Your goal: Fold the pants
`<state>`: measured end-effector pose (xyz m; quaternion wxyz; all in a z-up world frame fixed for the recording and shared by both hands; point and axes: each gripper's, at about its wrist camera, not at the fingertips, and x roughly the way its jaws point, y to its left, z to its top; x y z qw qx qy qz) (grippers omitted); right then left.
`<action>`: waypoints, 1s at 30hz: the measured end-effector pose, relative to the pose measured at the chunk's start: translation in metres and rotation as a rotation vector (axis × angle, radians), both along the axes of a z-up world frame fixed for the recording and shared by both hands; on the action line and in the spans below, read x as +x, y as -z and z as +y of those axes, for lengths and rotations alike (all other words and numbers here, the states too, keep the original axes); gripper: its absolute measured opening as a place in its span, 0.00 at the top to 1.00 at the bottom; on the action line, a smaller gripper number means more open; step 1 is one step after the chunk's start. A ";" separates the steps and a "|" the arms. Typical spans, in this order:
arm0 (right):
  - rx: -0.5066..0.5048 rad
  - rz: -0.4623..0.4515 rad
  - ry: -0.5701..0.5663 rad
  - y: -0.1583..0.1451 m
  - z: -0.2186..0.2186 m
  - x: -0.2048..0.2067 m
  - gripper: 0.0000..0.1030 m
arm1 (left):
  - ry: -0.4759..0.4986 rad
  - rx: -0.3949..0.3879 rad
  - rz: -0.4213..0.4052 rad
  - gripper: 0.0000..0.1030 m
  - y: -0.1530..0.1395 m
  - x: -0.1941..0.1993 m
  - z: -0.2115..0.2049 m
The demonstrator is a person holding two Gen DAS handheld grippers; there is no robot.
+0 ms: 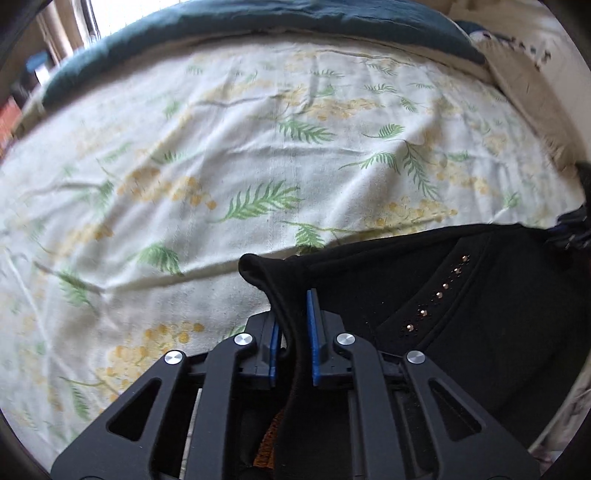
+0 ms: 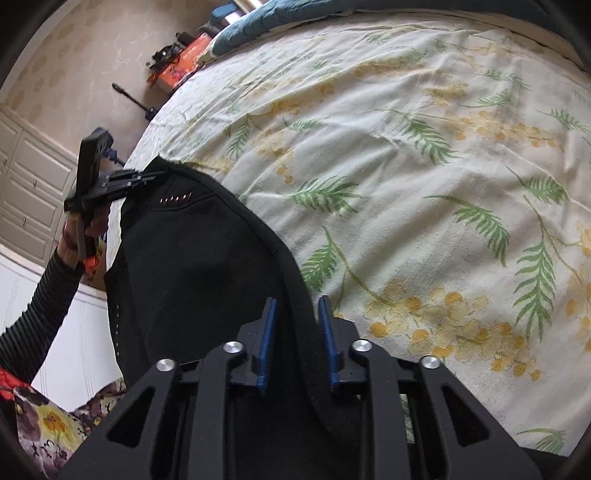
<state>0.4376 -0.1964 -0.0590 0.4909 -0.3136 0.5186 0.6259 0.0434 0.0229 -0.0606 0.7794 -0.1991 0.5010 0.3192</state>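
Black pants [image 1: 461, 314] with a row of small shiny studs [image 1: 439, 295] hang over the near edge of a bed. In the left wrist view my left gripper [image 1: 293, 326] is shut on a bunched corner of the waistband, and the cloth runs down between its blue pads [image 1: 314, 332]. In the right wrist view my right gripper [image 2: 297, 319] is shut on the thick hem of the pants [image 2: 192, 266], at the other end of the waistband. The left gripper [image 2: 147, 175] also shows there, holding the far corner up, with the waist stretched between the two grippers.
The bed is covered by a pale sheet with green ferns and yellow flowers [image 2: 406, 147]. A teal blanket [image 1: 258, 22] lies along its far side. A ribbed dark sleeve [image 2: 37, 306], white cupboards [image 2: 29, 184] and an orange box [image 2: 184, 59] are at the left.
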 end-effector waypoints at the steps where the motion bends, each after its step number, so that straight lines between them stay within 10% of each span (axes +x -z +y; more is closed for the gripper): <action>1: 0.010 0.004 0.009 -0.001 -0.001 0.001 0.84 | -0.002 0.019 0.008 0.89 -0.001 0.001 -0.003; 30: 0.163 -0.049 0.065 -0.029 -0.046 -0.052 0.84 | -0.066 0.260 -0.055 0.95 -0.058 -0.030 -0.070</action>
